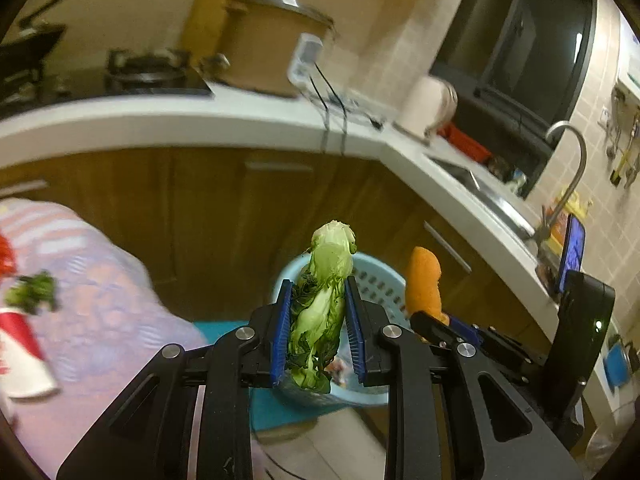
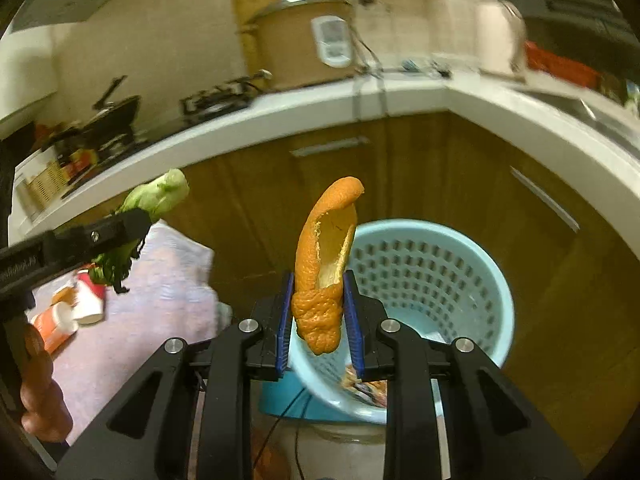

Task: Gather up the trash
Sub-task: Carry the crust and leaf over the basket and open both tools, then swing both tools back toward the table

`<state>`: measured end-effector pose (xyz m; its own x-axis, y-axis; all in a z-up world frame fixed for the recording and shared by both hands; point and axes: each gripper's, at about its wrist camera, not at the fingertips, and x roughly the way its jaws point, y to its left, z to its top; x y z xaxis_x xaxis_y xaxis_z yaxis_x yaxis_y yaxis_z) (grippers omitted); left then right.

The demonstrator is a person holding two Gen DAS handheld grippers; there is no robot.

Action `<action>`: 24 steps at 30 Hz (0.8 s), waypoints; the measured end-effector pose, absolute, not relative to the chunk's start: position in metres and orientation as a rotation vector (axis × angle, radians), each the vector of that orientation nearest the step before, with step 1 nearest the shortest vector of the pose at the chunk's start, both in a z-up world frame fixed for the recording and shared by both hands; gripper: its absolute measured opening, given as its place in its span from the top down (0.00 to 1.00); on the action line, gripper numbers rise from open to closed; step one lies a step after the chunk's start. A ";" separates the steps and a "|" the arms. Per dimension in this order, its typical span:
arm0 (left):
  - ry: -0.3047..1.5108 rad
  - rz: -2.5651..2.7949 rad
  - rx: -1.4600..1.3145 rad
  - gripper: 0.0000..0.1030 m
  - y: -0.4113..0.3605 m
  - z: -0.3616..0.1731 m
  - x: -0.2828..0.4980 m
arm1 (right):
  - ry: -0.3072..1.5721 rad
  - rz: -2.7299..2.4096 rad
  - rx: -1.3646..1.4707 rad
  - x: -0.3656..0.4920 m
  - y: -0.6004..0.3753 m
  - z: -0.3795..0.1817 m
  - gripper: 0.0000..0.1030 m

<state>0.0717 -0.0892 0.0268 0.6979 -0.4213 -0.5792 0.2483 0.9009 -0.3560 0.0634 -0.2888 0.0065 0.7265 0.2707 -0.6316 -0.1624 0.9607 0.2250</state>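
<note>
My left gripper (image 1: 318, 320) is shut on a green leafy vegetable scrap (image 1: 322, 300) and holds it up just in front of the light blue perforated trash basket (image 1: 378, 276). My right gripper (image 2: 318, 312) is shut on a curled orange peel (image 2: 326, 264) and holds it over the near left rim of the basket (image 2: 432, 280). Some wrapper trash lies in the basket's bottom (image 2: 366, 388). The peel also shows in the left wrist view (image 1: 424, 280), and the vegetable in the right wrist view (image 2: 156, 200).
A table with a pinkish cloth (image 2: 160, 288) stands at the left, with a red-and-white paper cup (image 2: 86, 300), an orange box (image 2: 52, 326) and a green scrap (image 1: 32, 292). A white counter (image 2: 460, 92) over wooden cabinets holds a pot, stove and sink (image 1: 472, 184).
</note>
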 end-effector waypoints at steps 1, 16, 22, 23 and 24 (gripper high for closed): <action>0.720 -0.386 -0.258 0.77 -0.095 0.023 0.076 | 0.738 0.223 0.171 0.068 -0.296 0.001 0.80; 0.924 -0.472 -0.258 0.75 -0.154 -0.054 0.129 | 0.926 0.155 0.258 0.102 -0.339 -0.068 0.77; 0.928 -0.453 -0.255 0.47 -0.153 -0.057 0.129 | 0.943 0.133 0.272 0.105 -0.346 -0.076 0.47; 0.925 -0.451 -0.254 0.46 -0.152 -0.056 0.129 | 0.940 0.134 0.270 0.105 -0.346 -0.075 0.47; 0.923 -0.447 -0.254 0.46 -0.150 -0.054 0.129 | 0.936 0.132 0.271 0.105 -0.347 -0.073 0.47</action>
<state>0.1286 -0.1500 -0.0541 0.5214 -0.4752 -0.7087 0.2616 0.8796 -0.3973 0.1049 -0.3471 -0.0733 0.5881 0.2291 -0.7756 0.0050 0.9580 0.2868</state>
